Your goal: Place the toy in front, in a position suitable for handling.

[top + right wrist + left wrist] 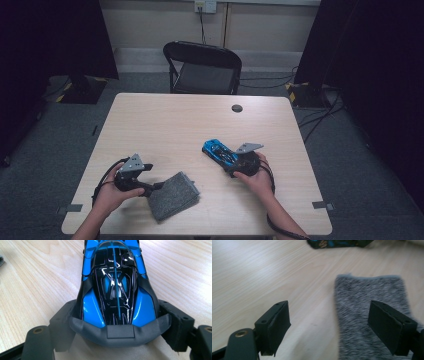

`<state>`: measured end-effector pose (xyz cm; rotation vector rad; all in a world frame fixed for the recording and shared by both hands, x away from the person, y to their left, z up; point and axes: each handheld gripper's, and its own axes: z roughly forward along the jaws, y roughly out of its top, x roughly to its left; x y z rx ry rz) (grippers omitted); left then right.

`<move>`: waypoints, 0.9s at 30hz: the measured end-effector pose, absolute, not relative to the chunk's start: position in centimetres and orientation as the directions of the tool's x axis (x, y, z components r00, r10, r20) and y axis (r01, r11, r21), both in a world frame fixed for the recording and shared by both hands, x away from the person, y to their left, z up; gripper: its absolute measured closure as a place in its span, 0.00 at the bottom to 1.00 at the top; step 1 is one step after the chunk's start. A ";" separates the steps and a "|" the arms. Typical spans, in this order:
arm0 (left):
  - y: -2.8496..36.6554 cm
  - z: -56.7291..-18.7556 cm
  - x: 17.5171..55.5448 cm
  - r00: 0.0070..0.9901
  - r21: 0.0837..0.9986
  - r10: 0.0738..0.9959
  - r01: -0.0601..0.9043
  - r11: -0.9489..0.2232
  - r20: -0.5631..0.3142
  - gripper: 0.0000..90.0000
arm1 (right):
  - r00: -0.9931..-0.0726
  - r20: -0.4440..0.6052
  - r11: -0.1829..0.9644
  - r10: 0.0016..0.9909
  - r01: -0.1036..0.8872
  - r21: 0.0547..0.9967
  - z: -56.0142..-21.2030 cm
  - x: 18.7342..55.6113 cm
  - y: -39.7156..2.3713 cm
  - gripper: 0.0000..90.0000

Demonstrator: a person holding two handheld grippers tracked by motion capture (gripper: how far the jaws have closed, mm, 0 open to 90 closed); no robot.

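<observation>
Blue-and-black glossy toy race car sits on the pale wooden bench, right of centre, its grey rear bumper end pinched between the jaws of the right tool. The left tool hangs spread above the near end of a grey fuzzy felt cloth, which lies flat on the bench nearer the left hand; nothing is between its jaws.

Risks, as I judge them: the car's slick tapered body could squirt out of the grip if it is lifted or squeezed harder, and the open left tool may only skim the flat cloth and bunch it. No brand, label or readable writing shows on the car or cloth.
</observation>
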<state>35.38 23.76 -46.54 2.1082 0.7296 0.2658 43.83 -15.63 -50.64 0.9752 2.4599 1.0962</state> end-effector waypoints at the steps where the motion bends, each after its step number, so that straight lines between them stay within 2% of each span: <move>1: 23.6 -46.4 35.2 0.812 0.797 0.580 0.396 -0.455 -0.072 0.21 | -0.735 0.021 0.485 0.678 0.469 0.738 -50.6 43.8 -15.6 0.27; 5: 22.7 -46.2 33.8 0.834 0.795 0.541 0.399 -0.457 -0.108 0.23 | -0.734 0.021 0.485 0.678 0.469 0.738 -50.6 43.8 -15.6 0.27; 11: 21.4 -46.9 31.8 0.856 0.783 0.506 0.386 -0.488 -0.106 0.26 | -0.735 0.020 0.486 0.678 0.469 0.738 -50.6 43.8 -15.6 0.26; 15: 20.7 -47.9 31.0 0.867 0.762 0.488 0.383 -0.522 -0.101 0.31 | -0.735 0.021 0.486 0.678 0.469 0.737 -50.6 43.8 -15.6 0.26; 21: 20.1 -49.3 31.0 0.890 0.724 0.452 0.349 -0.595 -0.058 0.35 | -0.735 0.020 0.486 0.678 0.469 0.738 -50.6 43.8 -15.6 0.26; 27: 19.9 -49.3 32.3 0.888 0.718 0.459 0.341 -0.607 -0.034 0.47 | -0.735 0.020 0.486 0.678 0.469 0.738 -50.6 43.8 -15.6 0.26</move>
